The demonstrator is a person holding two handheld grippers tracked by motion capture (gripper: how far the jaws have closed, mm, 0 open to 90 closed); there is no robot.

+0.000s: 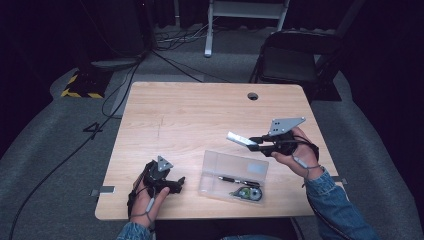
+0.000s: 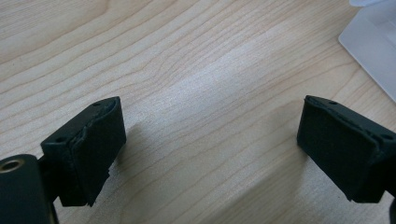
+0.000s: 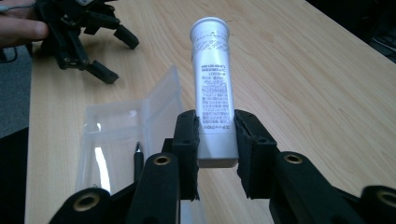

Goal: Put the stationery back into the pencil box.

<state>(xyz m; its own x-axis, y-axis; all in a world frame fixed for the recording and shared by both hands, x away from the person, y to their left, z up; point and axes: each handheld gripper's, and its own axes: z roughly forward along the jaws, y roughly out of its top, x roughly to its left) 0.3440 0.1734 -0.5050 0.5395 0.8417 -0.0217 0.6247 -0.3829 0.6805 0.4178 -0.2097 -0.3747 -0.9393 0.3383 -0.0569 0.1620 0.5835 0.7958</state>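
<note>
My right gripper (image 1: pixel 256 145) is shut on a white tube with printed text (image 1: pixel 240 139), held above the table to the right of centre. In the right gripper view the tube (image 3: pixel 212 70) sticks out forward from between the pads of that gripper (image 3: pixel 217 142), which clamp its lower end. An open clear plastic case (image 1: pixel 220 162) lies below it, with a black pen (image 1: pixel 234 179) and a green-and-white tape dispenser (image 1: pixel 248 192) inside. My left gripper (image 1: pixel 179 183) rests on the table left of the case. Its jaws stand wide apart over bare wood (image 2: pixel 210 149).
The wooden table (image 1: pixel 190 115) has a round cable hole (image 1: pixel 253 96) near its far edge. A black folding chair (image 1: pixel 292 60) stands beyond the far right corner. In the right gripper view the case (image 3: pixel 116 126), the pen (image 3: pixel 138 161) and the left gripper (image 3: pixel 119 56) appear.
</note>
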